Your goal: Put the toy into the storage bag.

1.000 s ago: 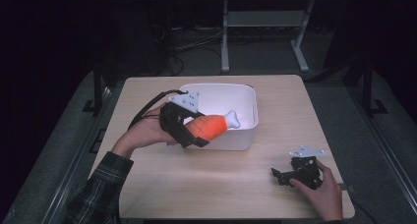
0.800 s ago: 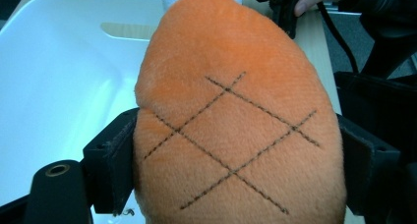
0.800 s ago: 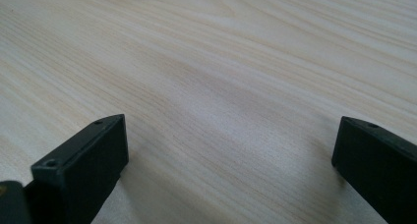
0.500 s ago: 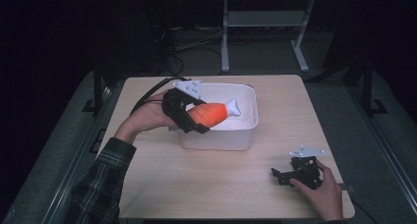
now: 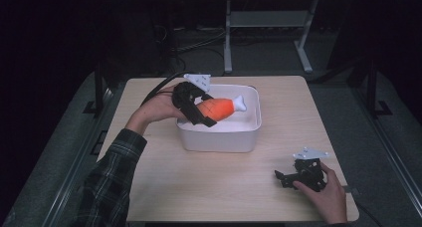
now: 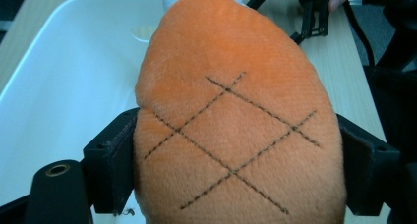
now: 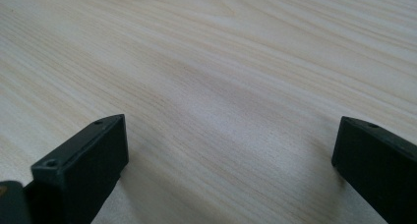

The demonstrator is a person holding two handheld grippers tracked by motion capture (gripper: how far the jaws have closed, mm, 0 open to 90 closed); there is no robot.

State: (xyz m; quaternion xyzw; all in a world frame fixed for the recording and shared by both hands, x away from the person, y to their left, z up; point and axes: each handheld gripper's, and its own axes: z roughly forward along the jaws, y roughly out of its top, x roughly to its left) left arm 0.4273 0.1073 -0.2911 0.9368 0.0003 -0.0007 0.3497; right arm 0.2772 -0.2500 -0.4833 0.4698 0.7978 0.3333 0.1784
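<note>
Over the white tub (image 5: 219,132), at about eleven o'clock from the table's (image 5: 164,187) centre, the left gripper (image 5: 199,110) has the plush drumstick (image 5: 216,108) clamped between its jaws, orange body squeezed at both flanks and hanging above the tub's hollow. From the left gripper view, the stitched criss-cross on the toy (image 6: 236,135) faces the lens, black jaws pressing in at nine and three o'clock, white tub (image 6: 74,76) floor underneath. Its white bone end points toward three o'clock in the high view. Down at five o'clock on the table, the right gripper (image 5: 293,176) sits low on the wood, jaws spread wide with bare tabletop (image 7: 221,86) between them, holding nothing.
</note>
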